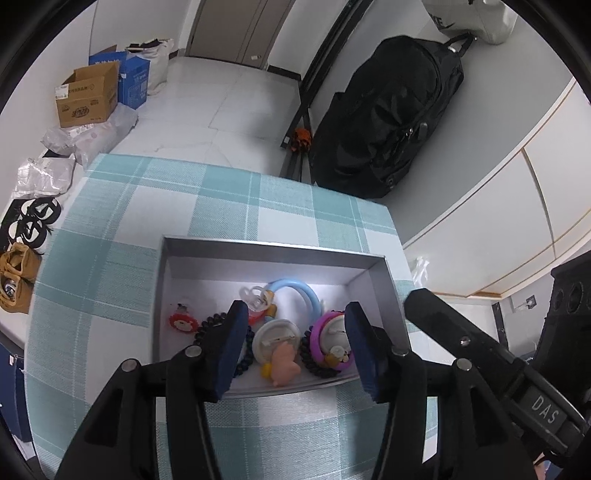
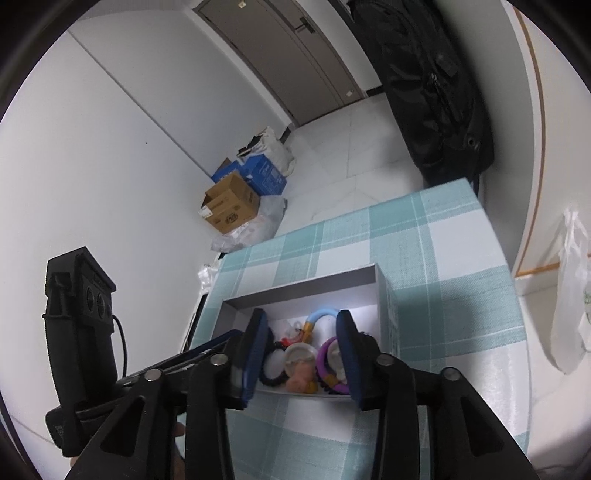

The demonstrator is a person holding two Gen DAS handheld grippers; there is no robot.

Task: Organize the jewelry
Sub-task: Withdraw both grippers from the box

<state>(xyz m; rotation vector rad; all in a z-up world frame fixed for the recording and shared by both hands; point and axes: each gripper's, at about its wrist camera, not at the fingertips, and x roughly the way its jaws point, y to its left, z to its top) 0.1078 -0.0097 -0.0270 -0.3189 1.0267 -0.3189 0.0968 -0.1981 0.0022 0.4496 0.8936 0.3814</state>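
While the grey box [image 1: 275,245] sits on the near part of the checked teal-and-white tablecloth [image 1: 229,199], I see the jewelry heaped along its near wall. A pale blue ring [image 1: 295,290] arches at the back of the pile. In front of it lie a white round badge [image 1: 275,338] with a pink figure [image 1: 284,367] against it, a purple-rimmed round piece [image 1: 325,345], a black beaded bracelet [image 1: 207,326] and a small red charm [image 1: 180,323] off to the left. A clear piece sits beside the blue ring; I cannot make out what it is.

My left gripper [image 1: 291,350] hangs just above the pile with its blue pads apart and nothing pinched between them. My right gripper [image 2: 301,356] also stands parted over the same box, empty, the badge and purple piece showing in its gap. Each tool appears in the other's view, close alongside.

Beyond the cloth, the white tiled floor [image 1: 229,107] runs to a grey-brown door [image 1: 236,27]. A brown cardboard box [image 1: 86,96] and a blue carton [image 1: 135,77] stand by the wall with plastic bags around them. A large black bag [image 1: 391,110] leans against the right-hand wall.
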